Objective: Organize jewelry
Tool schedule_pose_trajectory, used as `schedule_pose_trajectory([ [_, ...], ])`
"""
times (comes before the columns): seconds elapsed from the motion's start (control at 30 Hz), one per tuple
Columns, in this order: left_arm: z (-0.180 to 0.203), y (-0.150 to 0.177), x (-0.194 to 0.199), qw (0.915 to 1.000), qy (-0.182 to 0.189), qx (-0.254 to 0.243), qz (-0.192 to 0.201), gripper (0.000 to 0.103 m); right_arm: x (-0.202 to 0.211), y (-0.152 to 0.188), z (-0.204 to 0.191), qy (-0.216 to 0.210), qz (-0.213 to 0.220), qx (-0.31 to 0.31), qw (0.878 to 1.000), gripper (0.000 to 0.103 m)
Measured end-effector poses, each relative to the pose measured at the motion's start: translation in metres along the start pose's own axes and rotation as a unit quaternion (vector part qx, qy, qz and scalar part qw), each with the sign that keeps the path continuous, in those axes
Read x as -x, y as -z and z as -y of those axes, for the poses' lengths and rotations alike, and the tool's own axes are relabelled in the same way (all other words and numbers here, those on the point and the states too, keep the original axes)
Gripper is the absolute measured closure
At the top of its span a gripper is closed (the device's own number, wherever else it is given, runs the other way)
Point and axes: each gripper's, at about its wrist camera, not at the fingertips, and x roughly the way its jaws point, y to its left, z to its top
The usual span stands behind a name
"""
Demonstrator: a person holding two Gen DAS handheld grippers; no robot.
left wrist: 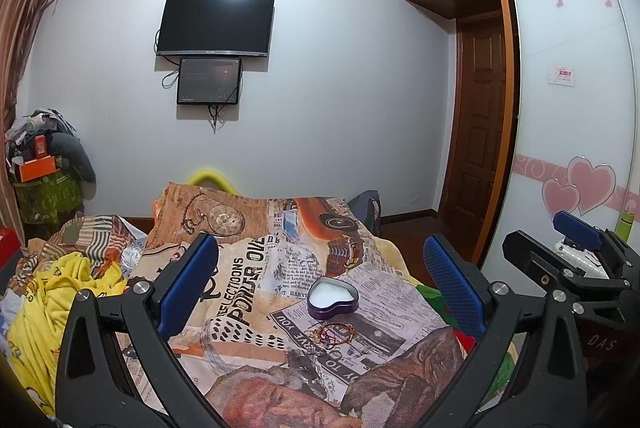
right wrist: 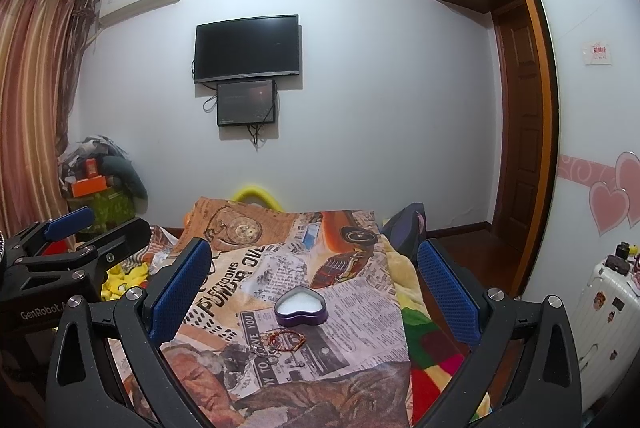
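**Jewelry waiting beside an open heart tin**

Jewelry (left wrist: 331, 335) lies in a small tangle at lower centre of the left wrist view: reddish beaded loops and thin chain, with what may be small rings at the near edge, too fine to separate by eye. It rests on the newspaper-print blanket (left wrist: 248, 268) covering the bed. Just beyond it, toward the wall, sits the heart-shaped tin (left wrist: 333, 299), purple-walled, lid off, white lining showing; tin and tangle look near each other but not touching.

The left hand-held gripper (left wrist: 320, 280) hangs above the bed with its blue pads spread wide and nothing between them. The right hand-held gripper (right wrist: 316, 284) is likewise spread and empty, with the tin and tangle framed between its fingers in its own view.

The step in hand looks like the first pick. To do it well, choose one piece at the tangle's edge, come down steeply so one pad slips under a loop, and close gently; the soft blanket will give, so fabric may get pinched too. Lift slowly in case chains are interlocked. The other hand-held gripper could steady the light tin, which probably slides easily on the cloth.
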Motion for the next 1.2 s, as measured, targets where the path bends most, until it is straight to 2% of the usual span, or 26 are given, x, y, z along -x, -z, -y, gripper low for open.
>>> schedule_pose_trajectory([
  [0.7,-0.006,0.004,-0.023,0.9996,-0.011,0.005,-0.026,0.0,-0.019,0.006,0.009,0.003,-0.026,-0.007,1.0,0.001],
  [0.97,-0.02,0.015,-0.057,0.9975,-0.026,0.011,-0.065,0.0,-0.04,0.017,0.013,0.008,-0.056,-0.006,0.998,0.001],
  [1.2,-0.041,0.035,-0.097,0.9924,-0.04,0.024,-0.114,0.0,-0.073,0.034,0.019,0.016,-0.103,-0.007,0.995,0.001],
])
